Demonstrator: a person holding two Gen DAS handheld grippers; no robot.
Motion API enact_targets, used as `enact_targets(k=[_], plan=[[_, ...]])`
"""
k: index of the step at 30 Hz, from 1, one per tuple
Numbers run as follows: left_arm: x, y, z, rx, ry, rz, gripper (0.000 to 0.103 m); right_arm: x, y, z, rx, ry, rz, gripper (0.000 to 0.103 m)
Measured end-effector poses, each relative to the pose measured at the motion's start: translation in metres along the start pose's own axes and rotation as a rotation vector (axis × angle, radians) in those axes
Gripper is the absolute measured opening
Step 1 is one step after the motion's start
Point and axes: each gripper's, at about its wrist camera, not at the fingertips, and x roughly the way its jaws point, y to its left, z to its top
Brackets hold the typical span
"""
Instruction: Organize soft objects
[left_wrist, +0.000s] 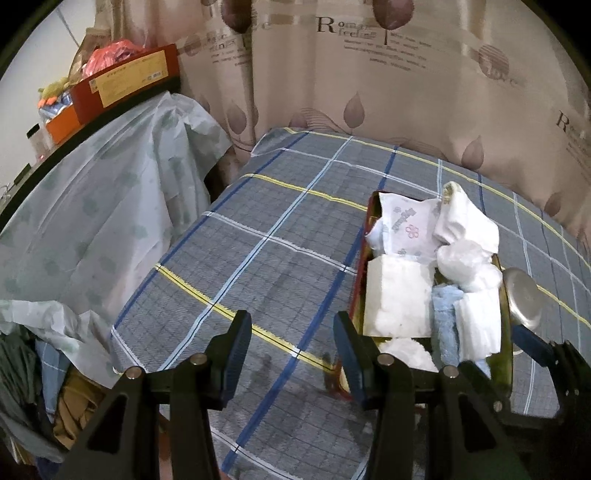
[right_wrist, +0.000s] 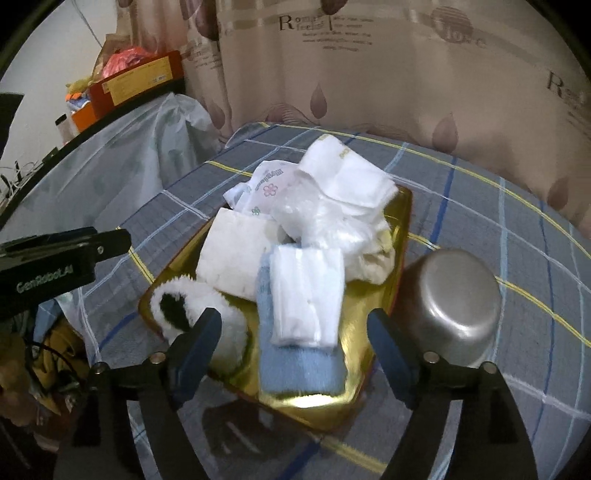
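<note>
A gold tray (right_wrist: 314, 400) sits on the plaid bed and holds several soft things. Among them are a blue towel (right_wrist: 299, 369), a white folded pack (right_wrist: 306, 295) lying on it, a white tissue pack (right_wrist: 236, 254), a fluffy white slipper (right_wrist: 221, 314), clear plastic bags (right_wrist: 321, 221) and a white cloth (right_wrist: 354, 177). My right gripper (right_wrist: 293, 321) stands open over the tray's near end, with the towel and folded pack between its fingers but untouched. My left gripper (left_wrist: 291, 332) is open and holds nothing. It hangs over bare sheet just left of the tray (left_wrist: 359, 280).
An upturned metal pot (right_wrist: 454, 299) stands against the tray's right side. The plaid sheet (left_wrist: 277, 240) stretches away to the left and back. A curtain (left_wrist: 369, 92) hangs behind the bed. A cloth-covered surface (left_wrist: 92, 203) with boxes (left_wrist: 125, 77) on it rises at the left.
</note>
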Motion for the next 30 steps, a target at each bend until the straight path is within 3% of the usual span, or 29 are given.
enact_targets(k=[9, 30], plan=[[-0.005, -0.009, -0.002, 0.016, -0.006, -0.004, 0.047, -0.028, -0.001, -0.018, 0.039, -0.036, -0.041, 0.092], [-0.006, -0.013, -0.004, 0.022, -0.008, 0.006, 0.047, -0.024, -0.001, -0.027, 0.058, -0.014, -0.029, 0.094]])
